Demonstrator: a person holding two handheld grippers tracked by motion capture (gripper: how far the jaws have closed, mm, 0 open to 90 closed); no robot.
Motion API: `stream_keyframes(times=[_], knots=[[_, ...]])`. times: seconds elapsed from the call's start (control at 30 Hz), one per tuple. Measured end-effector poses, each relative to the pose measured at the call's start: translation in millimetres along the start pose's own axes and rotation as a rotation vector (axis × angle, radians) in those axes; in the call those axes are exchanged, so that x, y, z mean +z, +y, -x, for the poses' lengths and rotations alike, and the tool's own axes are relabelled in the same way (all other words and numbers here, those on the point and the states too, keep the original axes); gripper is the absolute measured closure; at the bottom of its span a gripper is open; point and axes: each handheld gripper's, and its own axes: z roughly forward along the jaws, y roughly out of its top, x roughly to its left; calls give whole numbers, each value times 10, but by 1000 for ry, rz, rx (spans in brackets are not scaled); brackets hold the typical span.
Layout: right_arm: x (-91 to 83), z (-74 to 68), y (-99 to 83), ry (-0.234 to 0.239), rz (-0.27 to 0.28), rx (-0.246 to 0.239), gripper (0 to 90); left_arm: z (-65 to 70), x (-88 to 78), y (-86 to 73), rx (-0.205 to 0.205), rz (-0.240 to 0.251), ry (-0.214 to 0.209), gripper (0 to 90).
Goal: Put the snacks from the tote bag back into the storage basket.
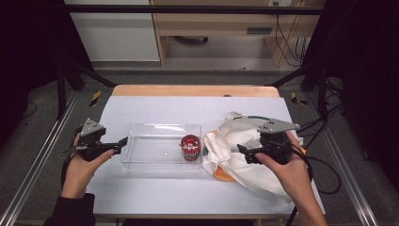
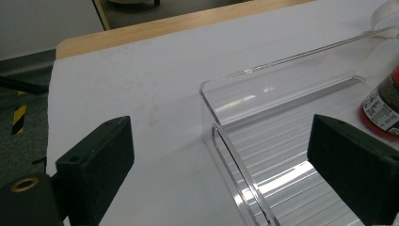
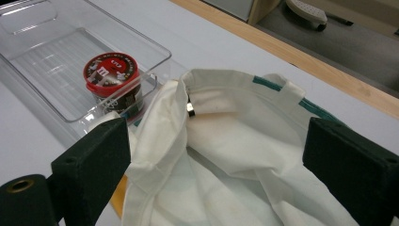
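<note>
Two claws, both spread apart and clamped on nothing. Left claw [image 1: 123, 141] at centre left of the high view, tips just short of the near-left corner of a clear plastic bin [image 1: 141, 162]. Right claw [image 1: 242, 151] at centre right, over a white cloth bag [image 1: 226, 146] heaped just right of the bin.

Hard to make out from above: bin walls nearly lost against the white surface [image 1: 155, 110]; something orange under the bag's lower edge, too covered to identify; label on the red-lidded tub [image 1: 190, 147] unreadable. Tub upright inside the bin, against its right end.

Left gripper view: bin corner [image 2: 221, 113] and ribbed floor sharp at centre, tub [image 2: 383, 110] cut off at the right edge, wooden rim of the surface [image 2: 141, 28] across the top.

Right gripper view: tub lid [image 3: 112, 70] seen whole at upper left, its lower body partly behind the bag's folded hem; bag [image 3: 226, 141] across the middle with a green-edged strap at upper right and a small metal snap inside the mouth, neither clear from above. Bag interior in shadow, contents not visible. Chair base at top right, cropped by the frame.
</note>
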Motion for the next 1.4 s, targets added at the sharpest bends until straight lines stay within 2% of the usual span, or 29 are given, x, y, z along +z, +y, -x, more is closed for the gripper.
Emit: stream_keyframes(times=[0.17,0.53,0.8,1.07,1.4], knots=[[-52,62,-91,-26,-1,16,85,-17,-5,-4,-5,4,3,78],[-184,264,-332,-97,7,93,81,-97,-29,-29,-28,13,11,74],[-198,370,-520,-135,-10,129,79,-156,-46,-49,-46,22,19,73],[-153,409,-661,-143,-17,155,76,-206,-26,-91,-50,11,27,72],[-47,384,-776,-134,-30,141,68,-217,-16,-104,-57,16,33,71]])
